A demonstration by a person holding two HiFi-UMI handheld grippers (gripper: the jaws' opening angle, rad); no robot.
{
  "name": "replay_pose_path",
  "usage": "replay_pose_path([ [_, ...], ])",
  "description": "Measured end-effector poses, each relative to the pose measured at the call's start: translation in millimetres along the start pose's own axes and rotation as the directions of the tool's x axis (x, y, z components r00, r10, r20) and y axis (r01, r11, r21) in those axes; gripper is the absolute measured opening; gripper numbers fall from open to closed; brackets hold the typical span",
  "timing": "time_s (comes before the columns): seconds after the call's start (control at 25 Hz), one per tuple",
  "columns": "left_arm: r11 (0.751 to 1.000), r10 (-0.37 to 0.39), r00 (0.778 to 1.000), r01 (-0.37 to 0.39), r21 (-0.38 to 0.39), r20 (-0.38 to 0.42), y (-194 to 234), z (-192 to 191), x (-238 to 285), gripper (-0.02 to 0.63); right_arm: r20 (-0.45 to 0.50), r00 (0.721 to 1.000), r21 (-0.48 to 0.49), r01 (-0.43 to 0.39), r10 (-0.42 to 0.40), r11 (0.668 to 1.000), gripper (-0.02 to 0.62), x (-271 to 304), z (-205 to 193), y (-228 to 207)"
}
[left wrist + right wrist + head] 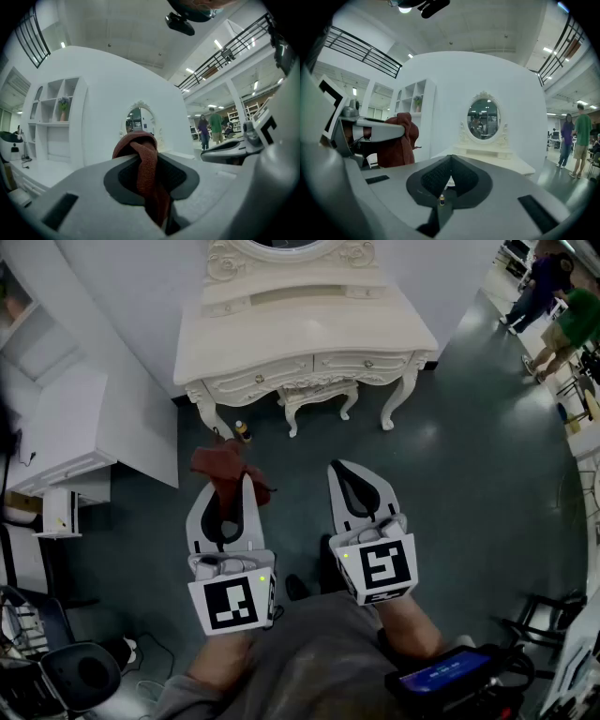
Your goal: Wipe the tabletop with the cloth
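Cloth tight between left tongs; right tongs bare, tips together.

Rust-red cloth, bunched and drooping, pinched between fingers of left gripper, short of the bare cream table.

cloth: rust-red towelling, soft and matt, with a rough looped weave. left tongs and right tongs: smooth, matt white plastic shells; pads dark grey, finely ribbed, rubber-like. marker cube on each: flat black-and-white print, matt. table: cream-painted, seemingly wood, with carved relief on drawer fronts and legs; top smooth with a soft satin sheen. floor: dark grey-green, smooth, semi-gloss, with pale reflections of the lights. mirror: glossy glass in a carved cream frame.
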State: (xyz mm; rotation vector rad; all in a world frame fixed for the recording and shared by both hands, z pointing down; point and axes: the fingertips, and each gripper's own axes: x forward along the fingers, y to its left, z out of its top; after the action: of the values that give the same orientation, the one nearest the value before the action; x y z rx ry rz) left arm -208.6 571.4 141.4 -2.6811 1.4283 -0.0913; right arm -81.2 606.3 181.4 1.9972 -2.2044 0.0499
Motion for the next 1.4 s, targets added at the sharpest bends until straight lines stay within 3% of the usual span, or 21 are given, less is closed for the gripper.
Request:
replay_pose_path([
  [0.32,1.000,-0.007,1.000,0.007,0.006,-0.023,-15,-7,39,0.080,0.000,1.000,0.029,0.014,-0.014,0.999,0.014,20,-10,-38],
  [0.56,1.000,-0.013,0.999,0.014,0.013,-0.048,-46,-6,100,0.080,-0.004,0.999,0.065,0.040,-0.039,0.997,0.015,43,-14,-111],
  [0.84,0.999,0.036,0.999,-0.034,0.040,-0.036,-61,14,141,0.081,0.009,1.000,0.057,-0.014,0.014,0.998,0.015,75,-1,-158],
  [1.04,0.995,0.085,0.996,-0.084,0.059,-0.021,-46,23,161,0.081,0.026,0.999,0.058,-0.038,0.036,0.998,0.015,103,8,-171],
  [1.4,0.991,0.133,0.989,-0.132,0.028,-0.064,2,-8,207,0.081,-0.028,0.997,0.050,-0.074,0.076,0.996,0.015,178,-7,-166],
])
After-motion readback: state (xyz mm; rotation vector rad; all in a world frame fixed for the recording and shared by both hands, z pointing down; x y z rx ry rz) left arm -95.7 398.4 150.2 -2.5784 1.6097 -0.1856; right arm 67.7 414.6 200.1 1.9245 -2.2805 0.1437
